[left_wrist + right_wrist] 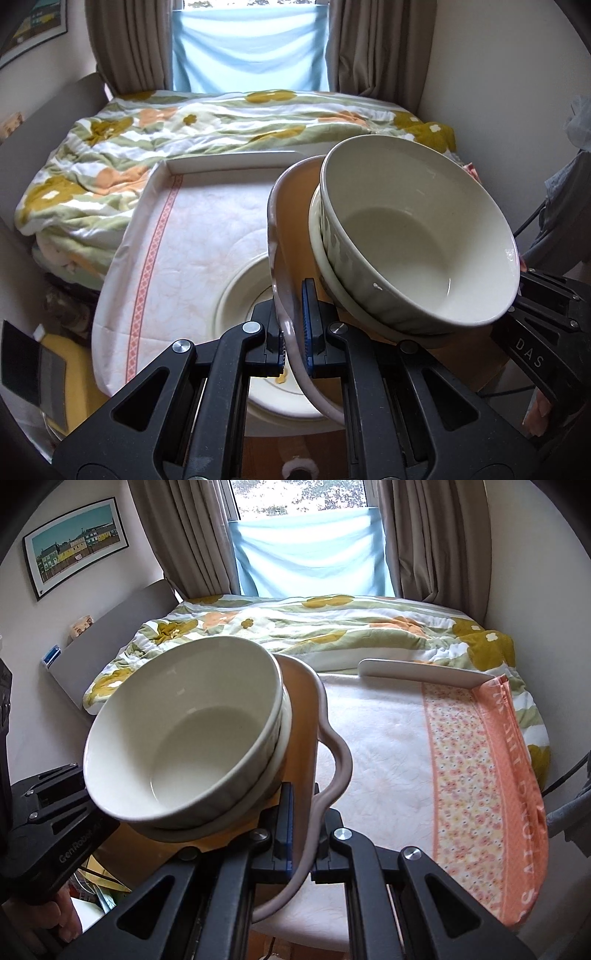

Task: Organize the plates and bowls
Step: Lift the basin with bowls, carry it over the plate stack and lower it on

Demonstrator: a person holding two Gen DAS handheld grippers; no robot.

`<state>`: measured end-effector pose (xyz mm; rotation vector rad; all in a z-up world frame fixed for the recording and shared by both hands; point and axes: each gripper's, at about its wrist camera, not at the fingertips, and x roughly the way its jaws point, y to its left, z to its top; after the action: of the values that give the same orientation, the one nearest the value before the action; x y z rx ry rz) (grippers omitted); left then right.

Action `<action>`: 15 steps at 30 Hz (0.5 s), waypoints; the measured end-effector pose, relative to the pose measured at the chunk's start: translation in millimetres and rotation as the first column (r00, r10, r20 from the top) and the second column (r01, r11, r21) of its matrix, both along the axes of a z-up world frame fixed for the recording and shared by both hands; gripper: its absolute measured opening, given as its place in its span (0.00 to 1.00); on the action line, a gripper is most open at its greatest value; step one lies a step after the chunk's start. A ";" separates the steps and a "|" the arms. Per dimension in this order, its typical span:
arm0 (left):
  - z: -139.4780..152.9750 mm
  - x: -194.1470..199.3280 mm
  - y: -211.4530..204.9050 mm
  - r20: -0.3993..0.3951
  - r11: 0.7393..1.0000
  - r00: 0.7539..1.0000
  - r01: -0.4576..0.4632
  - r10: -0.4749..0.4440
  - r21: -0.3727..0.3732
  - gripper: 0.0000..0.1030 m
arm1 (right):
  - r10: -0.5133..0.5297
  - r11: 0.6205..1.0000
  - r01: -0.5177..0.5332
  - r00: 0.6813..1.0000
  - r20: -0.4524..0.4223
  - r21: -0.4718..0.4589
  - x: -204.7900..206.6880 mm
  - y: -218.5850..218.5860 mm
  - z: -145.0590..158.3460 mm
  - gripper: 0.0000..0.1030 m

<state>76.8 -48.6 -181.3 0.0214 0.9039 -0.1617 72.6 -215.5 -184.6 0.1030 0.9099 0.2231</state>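
A tray with a wavy pale rim [275,236] and an orange-brown floor is held up in the air between both grippers. On it stands a cream bowl [417,236], nested in a second cream bowl [317,229]. My left gripper [295,332] is shut on the tray's left rim. My right gripper [301,834] is shut on the opposite rim [334,746], with the bowls [184,731] to its left. The tray tilts a little. Below it, a cream plate [240,291] lies on the cloth-covered table, partly hidden by the tray and my fingers.
The table has a raised white edge [229,162] and carries a white cloth [388,746] and an orange floral towel [480,775]. Behind it is a bed with a flowered duvet [184,122], then curtains and a window. A hand [48,915] holds the left gripper's handle.
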 end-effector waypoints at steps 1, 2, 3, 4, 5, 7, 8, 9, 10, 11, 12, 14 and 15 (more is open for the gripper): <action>-5.3 0.6 6.9 -0.011 1.000 1.000 0.004 -0.004 0.001 0.05 | -0.006 1.000 0.006 1.000 -0.008 0.003 0.7 7.6 -4.9 0.06; -11.1 1.7 13.5 -0.022 1.000 1.000 0.008 -0.008 0.000 0.05 | -0.014 1.000 0.014 1.000 -0.015 0.007 1.1 15.2 -9.9 0.06; -17.5 3.8 19.0 -0.034 1.000 0.999 0.011 -0.011 -0.004 0.05 | -0.022 1.000 0.022 1.000 -0.022 0.009 1.6 21.6 -14.8 0.06; -24.4 7.1 24.4 -0.047 1.000 0.999 0.012 -0.012 -0.011 0.05 | -0.028 1.000 0.028 0.999 -0.028 0.007 2.1 28.0 -19.7 0.06; -30.5 8.3 29.2 -0.055 1.000 0.998 0.012 -0.013 -0.016 0.05 | -0.031 1.000 0.031 0.999 -0.031 0.002 1.9 34.0 -24.5 0.06; -42.5 10.9 35.4 -0.063 1.000 0.998 0.017 -0.017 -0.015 0.05 | -0.032 0.999 0.032 0.999 -0.041 -0.009 3.5 42.8 -35.2 0.06; -49.1 11.8 37.8 -0.065 1.000 0.998 0.021 -0.022 -0.017 0.05 | -0.036 0.999 0.036 0.998 -0.048 -0.008 3.3 45.6 -41.2 0.06; -55.6 13.3 40.4 -0.067 0.999 0.997 0.024 -0.026 -0.023 0.05 | -0.040 0.999 0.040 0.998 -0.051 -0.010 2.9 48.7 -46.8 0.06; -61.7 14.5 42.3 -0.069 0.999 0.997 0.026 -0.028 -0.030 0.05 | -0.044 0.999 0.044 0.998 -0.050 -0.013 3.0 50.6 -51.8 0.06; -66.4 15.4 44.2 -0.068 0.999 0.997 0.026 -0.029 -0.035 0.05 | -0.047 0.999 0.047 0.998 -0.046 -0.018 2.9 52.7 -55.9 0.06; -70.5 15.8 45.6 -0.065 0.999 0.997 0.027 -0.029 -0.038 0.05 | -0.049 0.999 0.048 0.998 -0.042 -0.023 3.2 54.5 -59.7 0.07; -77.5 17.3 47.0 -0.060 0.998 0.998 0.027 -0.030 -0.048 0.06 | -0.051 0.998 0.050 0.998 -0.031 -0.028 3.9 57.2 -66.1 0.07; -80.9 17.3 48.1 -0.058 0.998 0.998 0.030 -0.033 -0.053 0.05 | -0.054 0.998 0.053 0.998 -0.024 -0.030 3.9 57.9 -68.7 0.06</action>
<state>94.1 -0.5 -262.1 -0.0171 0.9579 -0.2164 76.5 -157.7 -253.3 0.1033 0.9340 0.1593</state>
